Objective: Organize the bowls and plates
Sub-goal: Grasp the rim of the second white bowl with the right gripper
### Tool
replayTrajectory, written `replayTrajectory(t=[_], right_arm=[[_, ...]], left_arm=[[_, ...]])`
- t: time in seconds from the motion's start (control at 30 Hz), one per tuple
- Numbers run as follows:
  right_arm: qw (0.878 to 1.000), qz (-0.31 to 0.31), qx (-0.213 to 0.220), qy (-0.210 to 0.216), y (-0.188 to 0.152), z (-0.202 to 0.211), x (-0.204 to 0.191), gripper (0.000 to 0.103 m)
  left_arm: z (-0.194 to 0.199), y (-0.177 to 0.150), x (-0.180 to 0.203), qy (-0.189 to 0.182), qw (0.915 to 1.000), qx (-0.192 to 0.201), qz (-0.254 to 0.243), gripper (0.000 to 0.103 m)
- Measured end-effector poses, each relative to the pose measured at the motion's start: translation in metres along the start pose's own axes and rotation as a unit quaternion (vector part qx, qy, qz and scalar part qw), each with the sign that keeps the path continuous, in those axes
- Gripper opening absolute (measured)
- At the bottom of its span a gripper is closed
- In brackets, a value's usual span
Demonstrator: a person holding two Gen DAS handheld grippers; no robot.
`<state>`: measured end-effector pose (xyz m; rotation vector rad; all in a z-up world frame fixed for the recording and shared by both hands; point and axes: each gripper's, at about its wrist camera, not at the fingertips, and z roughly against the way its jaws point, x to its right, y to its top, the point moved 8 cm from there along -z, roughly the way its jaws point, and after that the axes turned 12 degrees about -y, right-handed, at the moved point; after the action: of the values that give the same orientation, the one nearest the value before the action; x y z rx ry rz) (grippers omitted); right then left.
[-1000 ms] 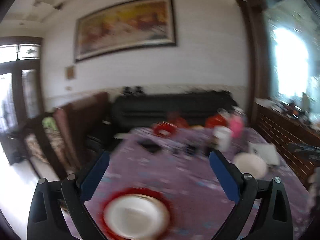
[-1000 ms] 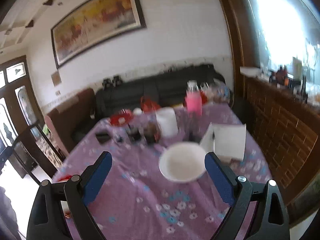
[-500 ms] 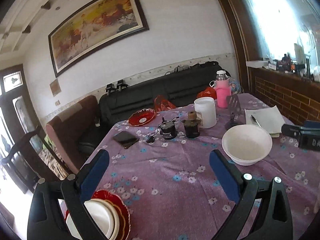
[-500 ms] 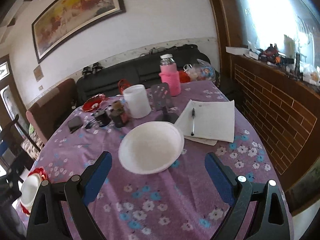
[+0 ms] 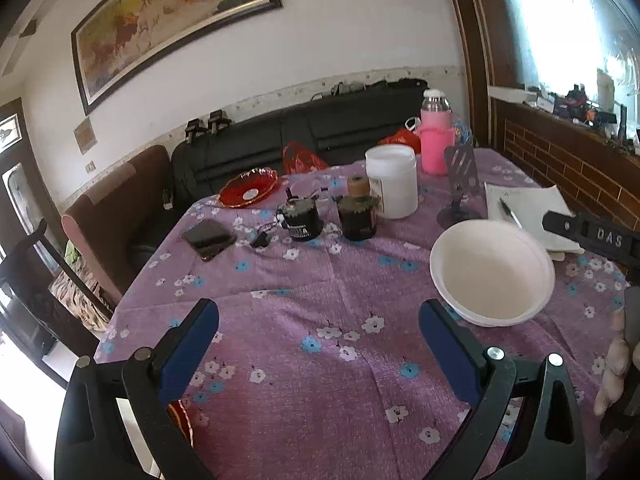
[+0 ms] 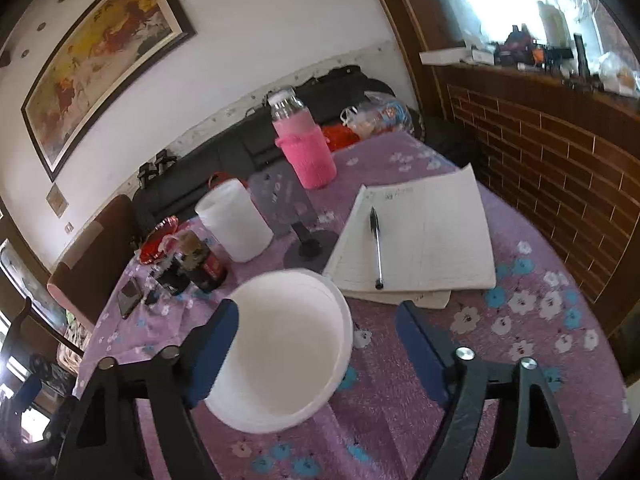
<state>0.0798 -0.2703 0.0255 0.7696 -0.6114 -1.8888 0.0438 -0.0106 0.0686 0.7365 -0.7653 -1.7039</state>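
A white bowl [image 5: 492, 270] [image 6: 280, 344] sits empty on the purple flowered tablecloth [image 5: 320, 320]. My right gripper [image 6: 316, 320] is open, low over the table, its fingers on either side of the bowl's rim; the left pad [image 6: 216, 344] is next to the rim. My left gripper [image 5: 318, 328] is open and empty above bare cloth, left of the bowl. A red plate edge [image 5: 182, 416] shows at the table's near left edge, behind my left finger. A red glass dish [image 5: 248, 188] lies at the far side.
A white jar [image 5: 392, 186], pink bottle [image 5: 434, 140], two dark jars [image 5: 356, 214], a phone [image 5: 208, 238] and a phone stand [image 5: 460, 184] stand at the back. A notebook with pen [image 6: 416, 236] lies right of the bowl. A brick wall [image 6: 560, 168] runs along the right.
Both grippers moved forward and right over the table. The right gripper came down around the white bowl. The stacked plates at the near left slid almost out of the left view.
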Motion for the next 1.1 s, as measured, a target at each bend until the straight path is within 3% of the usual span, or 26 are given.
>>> replayTrajectory(t=[0.2,0.73,0.83,0.97,1.1], right_arm=[[0.999,-0.012,-0.036,0.018,-0.009,-0.020,0.011,0.076],[0.999,-0.018,-0.039,0.021,-0.012,-0.025,0.020,0.075],[0.999,-0.024,-0.043,0.019,-0.013,-0.029,0.025,0.071],[0.998,-0.027,-0.048,0.028,-0.015,-0.031,0.025,0.061],[0.998,-0.022,-0.053,0.038,-0.017,-0.034,0.020,0.060]], left_arm=[[-0.022,0.004,0.007,0.003,0.9999,-0.013,-0.004,0.100],[-0.059,0.017,0.036,-0.015,0.9993,-0.029,-0.017,0.100],[-0.066,0.020,0.038,-0.030,0.9990,-0.032,-0.011,0.100],[-0.084,0.040,0.029,-0.068,0.9964,-0.038,0.035,0.100],[-0.111,0.054,0.025,-0.098,0.9906,-0.062,0.072,0.100]])
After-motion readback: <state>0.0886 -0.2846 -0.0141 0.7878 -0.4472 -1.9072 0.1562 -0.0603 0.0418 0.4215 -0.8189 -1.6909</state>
